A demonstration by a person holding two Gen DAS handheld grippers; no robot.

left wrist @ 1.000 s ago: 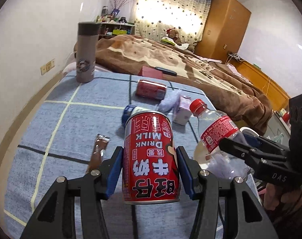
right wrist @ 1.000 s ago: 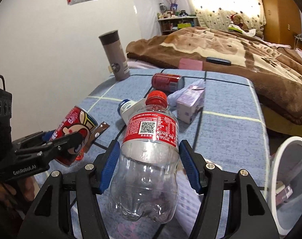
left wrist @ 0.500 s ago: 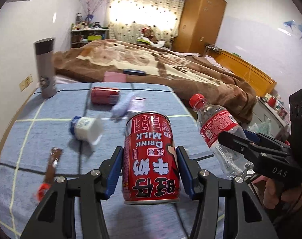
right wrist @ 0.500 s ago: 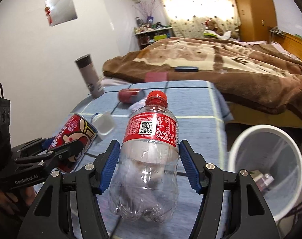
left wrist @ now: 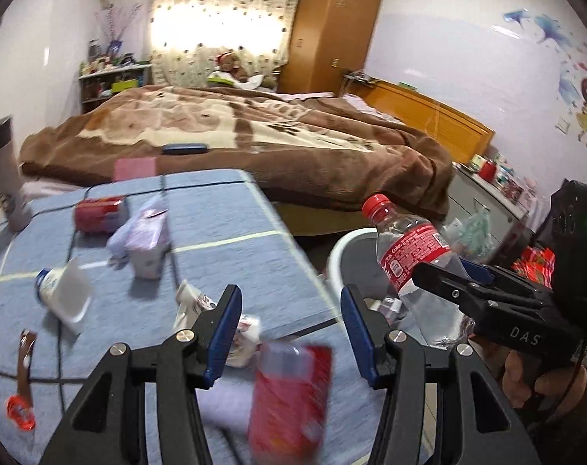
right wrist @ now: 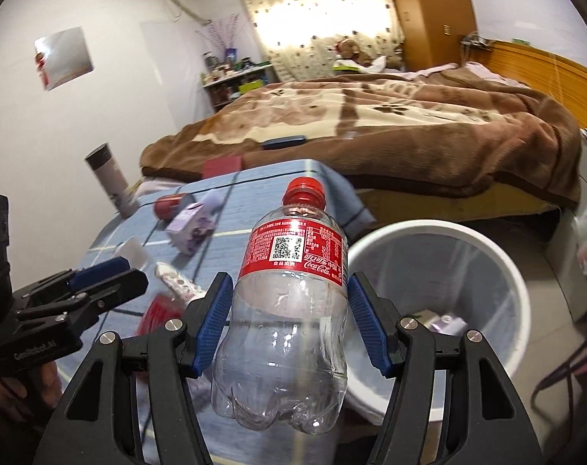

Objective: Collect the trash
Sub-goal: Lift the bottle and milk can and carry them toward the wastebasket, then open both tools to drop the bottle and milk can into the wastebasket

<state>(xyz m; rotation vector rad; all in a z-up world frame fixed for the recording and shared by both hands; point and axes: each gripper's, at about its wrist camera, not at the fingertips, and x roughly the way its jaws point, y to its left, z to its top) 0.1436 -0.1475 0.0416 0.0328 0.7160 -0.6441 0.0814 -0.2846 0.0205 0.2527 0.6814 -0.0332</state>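
Upright, cap up, the bottle [right wrist: 289, 310] sits clamped in the right hand-held gripper [right wrist: 289, 325]

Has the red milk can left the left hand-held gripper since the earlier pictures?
Yes. The red can is now blurred below the open left hand-held gripper, over the blue cloth.

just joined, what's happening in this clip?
A person with two handheld grippers is collecting trash off a table. The right gripper is shut on a clear bottle near the white bin. The left gripper is open and empty; a blurred red can shows below its jaws, over the table.
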